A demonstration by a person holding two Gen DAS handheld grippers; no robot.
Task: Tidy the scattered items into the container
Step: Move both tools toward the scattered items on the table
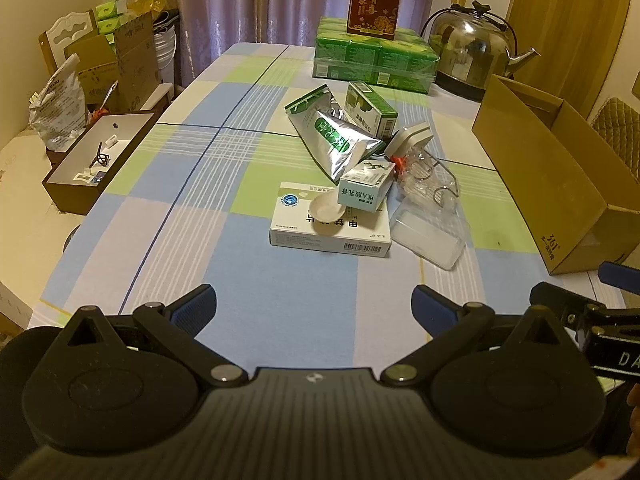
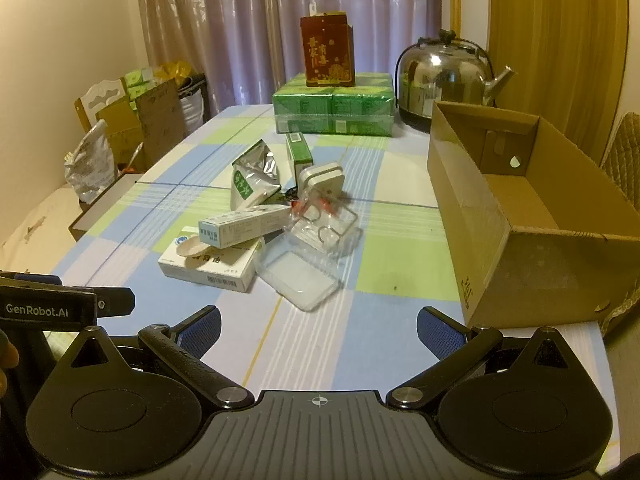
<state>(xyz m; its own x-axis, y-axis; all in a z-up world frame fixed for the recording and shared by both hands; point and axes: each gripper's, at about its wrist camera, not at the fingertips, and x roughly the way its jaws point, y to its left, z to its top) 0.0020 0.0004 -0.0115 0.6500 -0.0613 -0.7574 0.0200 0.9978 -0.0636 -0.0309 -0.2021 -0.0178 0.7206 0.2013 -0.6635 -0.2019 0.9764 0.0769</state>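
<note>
Nothing is tidied yet: the open brown cardboard box (image 2: 520,208) sits empty on the checked surface (image 2: 400,248), the scattered packets and cartons (image 2: 256,224) lie beside it, and both the left tool (image 1: 314,308) and right tool (image 2: 318,328) gape wide, holding nothing.

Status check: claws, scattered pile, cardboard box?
Left claw open, empty; right claw open, empty. Pile untouched mid-table: flat white box, clear tray, foil pouch. Cardboard box empty, on the right. Path clear.
</note>
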